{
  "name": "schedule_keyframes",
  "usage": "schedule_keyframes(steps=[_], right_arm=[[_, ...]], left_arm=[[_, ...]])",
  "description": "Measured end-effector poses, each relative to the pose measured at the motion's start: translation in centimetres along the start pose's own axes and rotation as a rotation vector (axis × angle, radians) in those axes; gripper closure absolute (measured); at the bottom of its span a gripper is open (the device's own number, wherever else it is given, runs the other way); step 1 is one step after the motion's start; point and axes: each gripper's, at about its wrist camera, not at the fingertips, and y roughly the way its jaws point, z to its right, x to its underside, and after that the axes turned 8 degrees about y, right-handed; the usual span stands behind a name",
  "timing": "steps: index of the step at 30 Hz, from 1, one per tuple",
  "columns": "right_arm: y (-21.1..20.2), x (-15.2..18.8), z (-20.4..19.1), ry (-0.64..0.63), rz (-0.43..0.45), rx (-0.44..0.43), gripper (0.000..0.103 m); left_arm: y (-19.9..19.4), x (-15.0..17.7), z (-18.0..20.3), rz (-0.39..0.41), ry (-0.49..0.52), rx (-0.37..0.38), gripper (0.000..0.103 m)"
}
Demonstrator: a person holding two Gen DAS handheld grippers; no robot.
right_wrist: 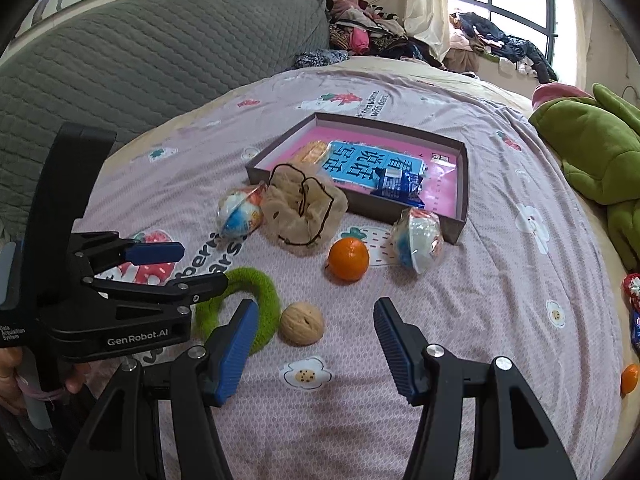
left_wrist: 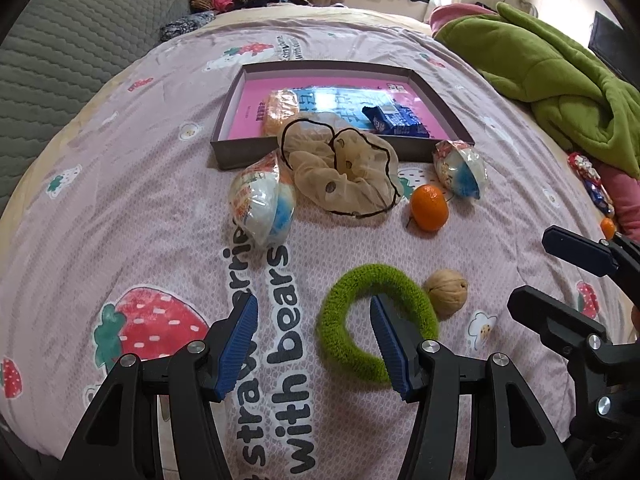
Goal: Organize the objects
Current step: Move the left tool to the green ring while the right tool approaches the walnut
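A shallow dark box (left_wrist: 240, 152) (right_wrist: 460, 224) with a pink floor lies on the bed and holds a blue snack packet (left_wrist: 396, 120) (right_wrist: 400, 186) and an orange packet (left_wrist: 280, 106). In front of it lie a beige scrunchie (left_wrist: 344, 172) (right_wrist: 304, 208), two wrapped capsule toys (left_wrist: 262, 204) (left_wrist: 460, 168), a tangerine (left_wrist: 429, 208) (right_wrist: 348, 259), a walnut (left_wrist: 446, 291) (right_wrist: 301, 323) and a green fuzzy ring (left_wrist: 344, 344) (right_wrist: 264, 304). My left gripper (left_wrist: 314, 312) is open and empty, its right finger over the ring. My right gripper (right_wrist: 316, 316) is open and empty, just in front of the walnut.
A green blanket (left_wrist: 552, 64) (right_wrist: 600, 156) is piled at the right. A grey quilted headboard (right_wrist: 140, 52) stands at the left. Clothes (right_wrist: 380, 32) are heaped at the far end. Another tangerine (right_wrist: 630, 378) and wrapped sweets (left_wrist: 592, 184) lie at the bed's right edge.
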Motion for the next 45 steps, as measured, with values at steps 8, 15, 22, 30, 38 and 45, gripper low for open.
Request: schedule_keyframes(steps=[8, 15, 22, 30, 38, 45], right_arm=[[0.8, 0.6, -0.2, -0.024, -0.038, -0.004, 0.043], [1.6, 1.0, -0.1, -0.034, -0.074, -0.006, 0.043], [2.5, 1.7, -0.3, -0.072, -0.102, 0.002, 0.043], [4.2, 2.4, -0.3, -0.131, -0.111, 0.064, 0.043], [5.7, 2.5, 0.0, -0.140, -0.101, 0.081, 0.043], [6.8, 2.6, -0.4, -0.148, -0.102, 0.075, 0.043]], left_arm=[[0.0, 0.5, 0.2, -0.013, 0.015, 0.005, 0.043], [0.1, 0.6, 0.5, -0.020, 0.030, 0.010, 0.043], [1.0, 0.8, 0.3, -0.032, 0.020, 0.011, 0.043], [1.9, 0.8, -0.1, -0.035, 0.004, 0.022, 0.043], [3.0, 0.7, -0.3, -0.031, 0.001, 0.026, 0.043], [4.1, 0.7, -0.5, -0.030, -0.003, 0.024, 0.043]])
